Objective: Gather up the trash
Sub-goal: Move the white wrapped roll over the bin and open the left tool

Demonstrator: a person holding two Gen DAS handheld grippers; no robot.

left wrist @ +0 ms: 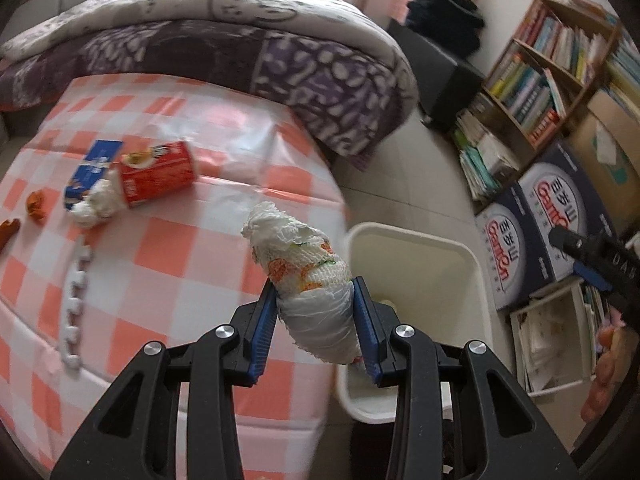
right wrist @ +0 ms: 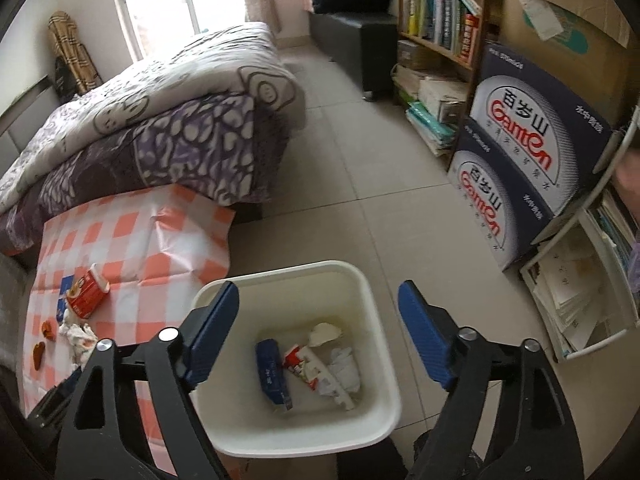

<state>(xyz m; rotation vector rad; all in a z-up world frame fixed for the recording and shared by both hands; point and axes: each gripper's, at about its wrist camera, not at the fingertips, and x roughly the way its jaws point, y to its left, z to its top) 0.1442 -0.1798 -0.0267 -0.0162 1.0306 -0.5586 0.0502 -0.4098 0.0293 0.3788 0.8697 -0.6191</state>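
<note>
My left gripper [left wrist: 316, 304] is shut on a crumpled white tissue wad [left wrist: 308, 276] with orange and green print, held at the table's right edge beside the white trash bin [left wrist: 472, 264]. On the checked tablecloth [left wrist: 168, 256] lie a red carton [left wrist: 160, 176], a blue packet [left wrist: 96, 160], a tissue ball [left wrist: 96, 204] and orange peel bits [left wrist: 36, 204]. My right gripper [right wrist: 320, 320] is open and empty above the bin [right wrist: 372, 292], which holds a blue wrapper [right wrist: 272, 372], a red wrapper and tissues. The red carton [right wrist: 86, 296] shows on the table at left.
A bed with a purple and white quilt [left wrist: 240, 40] lies behind the table. A bookshelf [left wrist: 552, 68] and stacked Ganten boxes [right wrist: 528, 152] stand on the right. Tiled floor [right wrist: 360, 152] lies between bed and boxes. A white plastic strip [left wrist: 76, 300] lies on the cloth.
</note>
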